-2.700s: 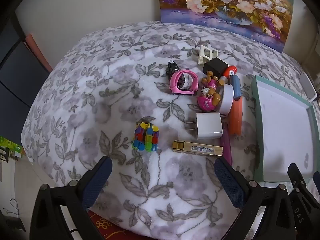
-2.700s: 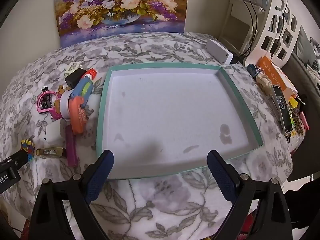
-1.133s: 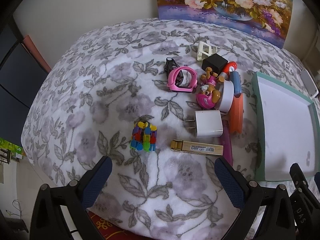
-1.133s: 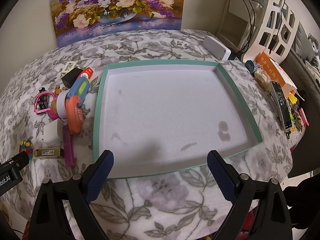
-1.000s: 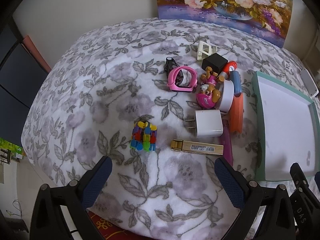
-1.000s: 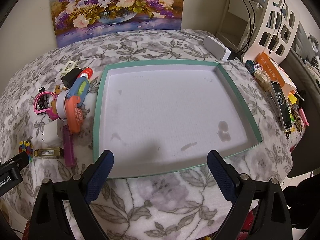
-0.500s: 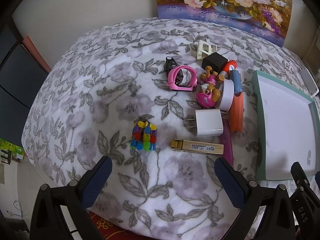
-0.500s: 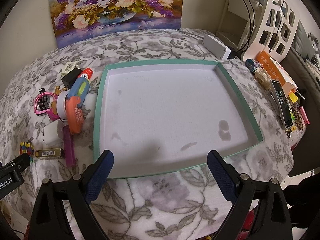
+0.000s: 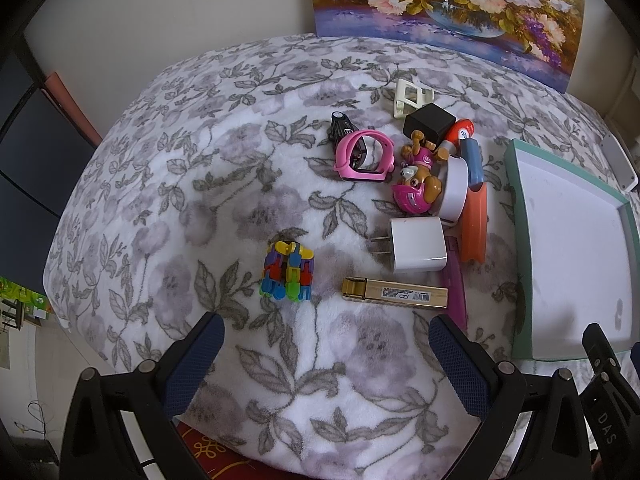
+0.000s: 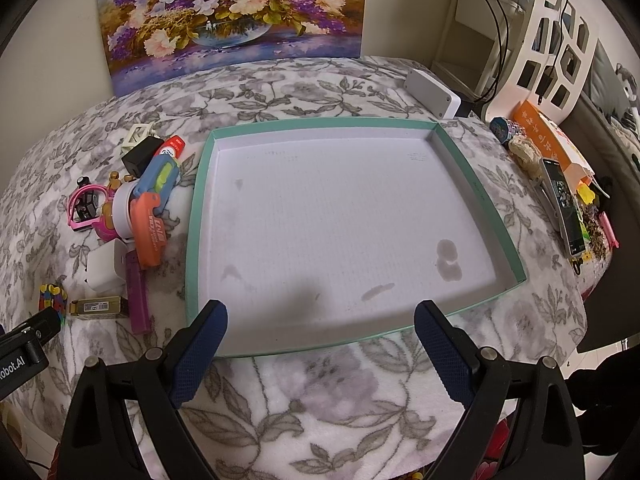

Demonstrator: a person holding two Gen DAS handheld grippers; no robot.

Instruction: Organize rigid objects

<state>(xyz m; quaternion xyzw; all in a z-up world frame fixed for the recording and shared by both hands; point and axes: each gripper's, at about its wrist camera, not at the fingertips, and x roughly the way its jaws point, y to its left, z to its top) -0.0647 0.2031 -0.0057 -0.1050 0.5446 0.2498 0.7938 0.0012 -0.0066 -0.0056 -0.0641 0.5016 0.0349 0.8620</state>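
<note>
Getting ready to pick – nothing is in the tray yet.

My left claw (image 9: pixel 326 364) is wide open and holds nothing; it hangs over the near edge of the blanket (image 9: pixel 168 184), with the block toy (image 9: pixel 287 270) and the gold stick (image 9: pixel 394 294) just past its fingers. My right claw (image 10: pixel 320 346) is wide open too, empty, over the near edge of the tray (image 10: pixel 198 208). The tray sits toward the right side of the blanket and has only stains in it. The other toys – white plug (image 9: pixel 416 250), pink band (image 9: pixel 364 156), pup (image 9: pixel 418 184), toy gun (image 9: pixel 474 216) – lie in a bunch just beside the tray's left edge. I think my next move is to reach down and close on the block toy or the gold stick, since they lie apart from the bunch. Compared with a few seconds ago, almost nothing has changed: the things lie where they were and both claws have only drifted a little.
</note>
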